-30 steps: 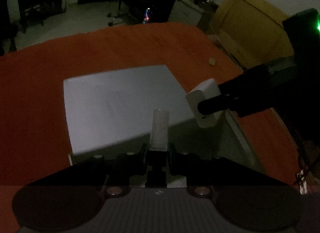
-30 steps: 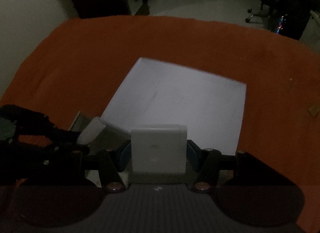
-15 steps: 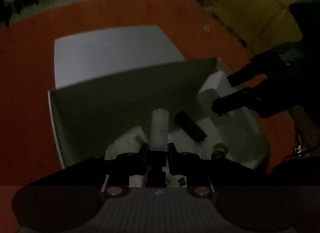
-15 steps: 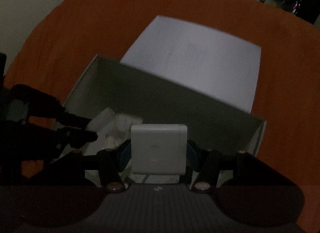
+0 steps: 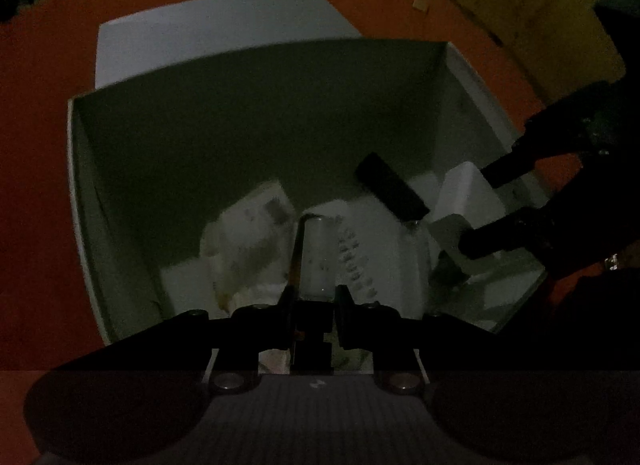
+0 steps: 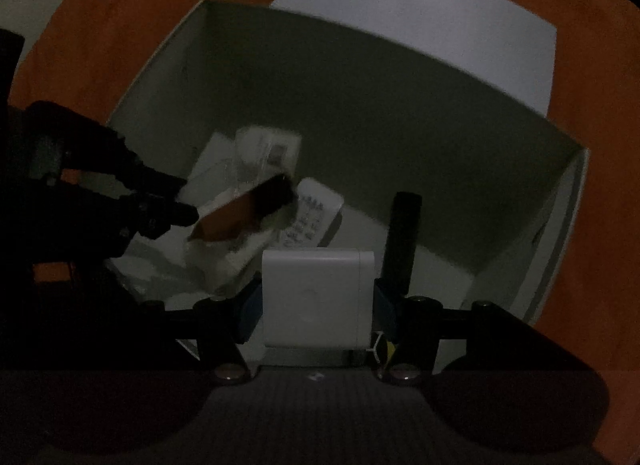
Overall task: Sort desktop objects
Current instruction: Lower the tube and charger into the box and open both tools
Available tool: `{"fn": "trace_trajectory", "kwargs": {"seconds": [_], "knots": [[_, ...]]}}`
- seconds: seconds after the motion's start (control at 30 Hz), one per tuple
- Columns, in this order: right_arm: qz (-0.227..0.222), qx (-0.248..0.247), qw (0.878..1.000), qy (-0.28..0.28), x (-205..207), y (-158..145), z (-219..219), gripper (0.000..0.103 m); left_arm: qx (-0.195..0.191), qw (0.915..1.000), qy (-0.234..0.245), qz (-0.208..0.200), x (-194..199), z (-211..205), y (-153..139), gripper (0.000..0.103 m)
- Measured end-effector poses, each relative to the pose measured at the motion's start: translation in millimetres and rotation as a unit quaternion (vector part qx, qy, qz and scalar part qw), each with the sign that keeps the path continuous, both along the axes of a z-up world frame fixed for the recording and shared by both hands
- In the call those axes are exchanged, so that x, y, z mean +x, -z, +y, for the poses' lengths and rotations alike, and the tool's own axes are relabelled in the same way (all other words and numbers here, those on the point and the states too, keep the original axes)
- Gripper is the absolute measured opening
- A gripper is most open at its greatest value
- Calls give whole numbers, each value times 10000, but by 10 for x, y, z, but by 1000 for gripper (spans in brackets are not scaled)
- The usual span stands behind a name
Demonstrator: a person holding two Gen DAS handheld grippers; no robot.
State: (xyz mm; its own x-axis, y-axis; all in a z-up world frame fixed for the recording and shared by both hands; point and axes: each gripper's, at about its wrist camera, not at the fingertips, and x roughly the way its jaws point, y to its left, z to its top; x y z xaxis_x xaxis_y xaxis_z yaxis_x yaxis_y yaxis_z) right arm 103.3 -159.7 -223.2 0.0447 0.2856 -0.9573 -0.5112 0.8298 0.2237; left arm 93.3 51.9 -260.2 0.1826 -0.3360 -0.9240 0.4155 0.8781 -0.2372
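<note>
My left gripper [image 5: 314, 293] is shut on a small clear cylinder [image 5: 317, 257] and holds it low inside an open white box [image 5: 256, 113]. My right gripper [image 6: 318, 305] is shut on a white square charger [image 6: 318, 299] and holds it inside the same box [image 6: 360, 77], at its right side. The charger also shows in the left wrist view [image 5: 466, 201] between the right gripper's dark fingers [image 5: 492, 237]. The left gripper shows at the left of the right wrist view [image 6: 176, 201].
The box bottom holds white packets with printed labels [image 5: 256, 225], a black bar [image 5: 390, 185] and crumpled plastic [image 6: 224, 257]. The box lid [image 5: 216, 25] lies flat behind the box on an orange table cloth [image 5: 36, 169]. A wooden cabinet [image 5: 532, 13] stands at the far right.
Both grippers have moved forward and down over the box rim into the box, each still holding its object. The box interior now fills both views.
</note>
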Motion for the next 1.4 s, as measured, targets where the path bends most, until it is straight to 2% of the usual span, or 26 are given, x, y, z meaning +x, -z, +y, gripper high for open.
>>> {"fn": "trace_trajectory", "kwargs": {"seconds": [0.33, 0.7, 0.93, 1.27, 1.4], "knots": [[183, -93, 9996, -201, -99, 39, 29, 60, 181, 9997, -37, 155, -68, 1, 231, 16], [301, -173, 9989, -306, -171, 149, 85, 60, 297, 9994, -62, 157, -88, -70, 339, 16], [248, -217, 9988, -366, -177, 167, 113, 60, 306, 9994, -90, 138, -96, -103, 365, 16], [-68, -345, 9984, -449, -154, 163, 131, 60, 294, 9996, -16, 37, -137, -163, 308, 16], [-40, -379, 9983, -449, -154, 184, 133, 60, 329, 9994, -13, 37, -141, -178, 313, 16]]}}
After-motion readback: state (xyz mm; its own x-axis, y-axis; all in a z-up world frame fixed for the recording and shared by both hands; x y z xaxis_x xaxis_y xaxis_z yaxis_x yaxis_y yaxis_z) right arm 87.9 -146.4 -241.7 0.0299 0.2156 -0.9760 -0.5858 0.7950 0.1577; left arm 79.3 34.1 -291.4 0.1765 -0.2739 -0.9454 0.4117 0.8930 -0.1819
